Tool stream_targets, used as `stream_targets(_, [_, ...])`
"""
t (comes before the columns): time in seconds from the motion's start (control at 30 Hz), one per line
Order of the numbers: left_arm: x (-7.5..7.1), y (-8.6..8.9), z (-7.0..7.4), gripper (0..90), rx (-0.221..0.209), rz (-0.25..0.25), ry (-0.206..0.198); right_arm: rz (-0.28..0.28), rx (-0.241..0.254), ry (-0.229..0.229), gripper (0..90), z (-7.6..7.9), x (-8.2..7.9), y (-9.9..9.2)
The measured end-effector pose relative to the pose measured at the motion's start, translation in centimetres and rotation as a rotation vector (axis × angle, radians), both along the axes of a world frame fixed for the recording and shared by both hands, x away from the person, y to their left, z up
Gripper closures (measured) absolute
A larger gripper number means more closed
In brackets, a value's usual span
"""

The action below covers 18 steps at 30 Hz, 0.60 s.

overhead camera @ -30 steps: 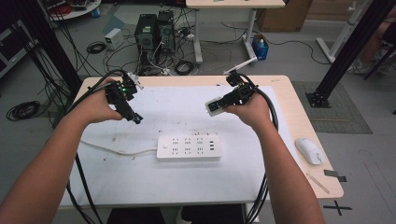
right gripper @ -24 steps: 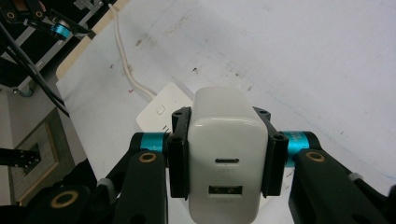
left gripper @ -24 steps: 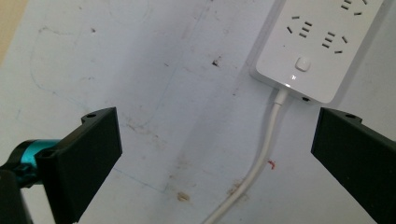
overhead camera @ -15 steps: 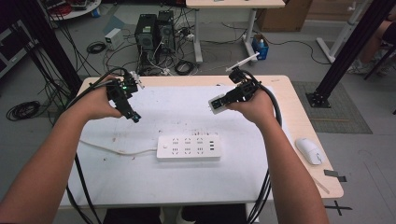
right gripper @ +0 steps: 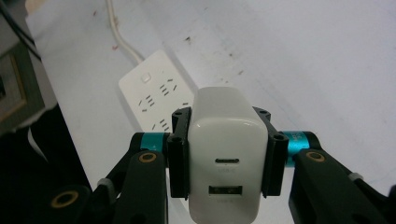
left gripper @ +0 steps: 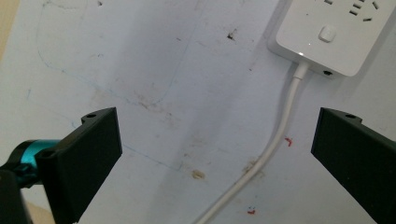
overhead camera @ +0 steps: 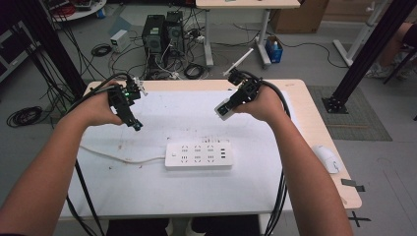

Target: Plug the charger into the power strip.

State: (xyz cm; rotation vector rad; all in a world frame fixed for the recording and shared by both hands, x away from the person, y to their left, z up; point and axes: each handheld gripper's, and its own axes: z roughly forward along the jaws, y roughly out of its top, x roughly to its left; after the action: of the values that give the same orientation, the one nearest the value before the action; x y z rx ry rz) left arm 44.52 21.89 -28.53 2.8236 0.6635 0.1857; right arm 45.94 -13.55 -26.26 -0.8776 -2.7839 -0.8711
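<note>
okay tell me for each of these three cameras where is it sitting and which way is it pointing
High view: above the person's side, looking forward and down on the table; both forearms, left gripper and right gripper show.
Left gripper view: rides the left gripper, faces the tabletop past open jaws.
Right gripper view: rides the right gripper, clamped on a white charger.
All share the power strip.

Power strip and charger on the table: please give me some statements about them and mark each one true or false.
1. The right hand-held gripper is shut on the white charger. True.
2. The left hand-held gripper grips the white cable. False: its jaws stand open, above the cable.
3. The charger is plugged into the power strip. False: it is held above the table, apart from the strip.
4. A computer mouse lies near the table's right edge. True.
</note>
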Motion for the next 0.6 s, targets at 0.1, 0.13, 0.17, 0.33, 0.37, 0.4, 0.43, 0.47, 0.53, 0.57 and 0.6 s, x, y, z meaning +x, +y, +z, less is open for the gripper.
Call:
stream_targets(0.1, [-0.1,0.1,-0.2,1.8,0.000,0.000,0.007,0.065,-0.044,-0.006,62.2,0.0,-0.1,1.2])
stream_targets(0.13, [-0.1,0.1,-0.2,1.8,0.000,0.000,0.007,0.065,-0.044,-0.006,62.2,0.0,-0.1,1.2])
stream_targets(0.17, [-0.2,0.2,-0.4,1.8,-0.005,0.003,0.013,0.088,-0.060,-0.012,62.2,-0.1,-0.1,1.6])
stream_targets(0.33, [-0.3,0.1,-1.1,1.8,-0.003,-0.002,0.025,0.204,-0.176,-0.017,62.2,-1.6,-0.7,3.7])
stream_targets(0.37, [-0.4,0.0,-1.3,1.8,0.002,-0.004,0.029,0.222,-0.195,-0.015,62.2,-1.8,-0.7,4.0])
stream_targets(0.4, [-0.5,-0.2,-1.4,1.8,0.006,-0.008,0.033,0.237,-0.208,-0.020,62.2,-2.1,-0.8,4.4])
stream_targets(0.43, [-0.5,-0.3,-1.5,1.8,0.008,-0.014,0.039,0.251,-0.222,-0.019,62.2,-2.3,-0.9,4.7])
stream_targets(0.47, [-0.6,-0.4,-1.5,1.8,0.012,-0.022,0.041,0.259,-0.234,-0.014,62.2,-2.6,-0.9,5.0])
stream_targets(0.53, [-0.7,-0.6,-1.5,1.8,0.014,-0.029,0.037,0.283,-0.257,-0.012,62.2,-3.1,-1.0,5.6])
stream_targets(0.57, [-0.7,-0.7,-1.5,1.8,0.008,-0.031,0.036,0.295,-0.268,-0.011,62.2,-3.4,-1.1,5.9])
stream_targets(0.6, [-0.7,-0.7,-1.5,1.8,0.008,-0.031,0.036,0.295,-0.268,-0.011,62.2,-3.4,-1.1,5.9])
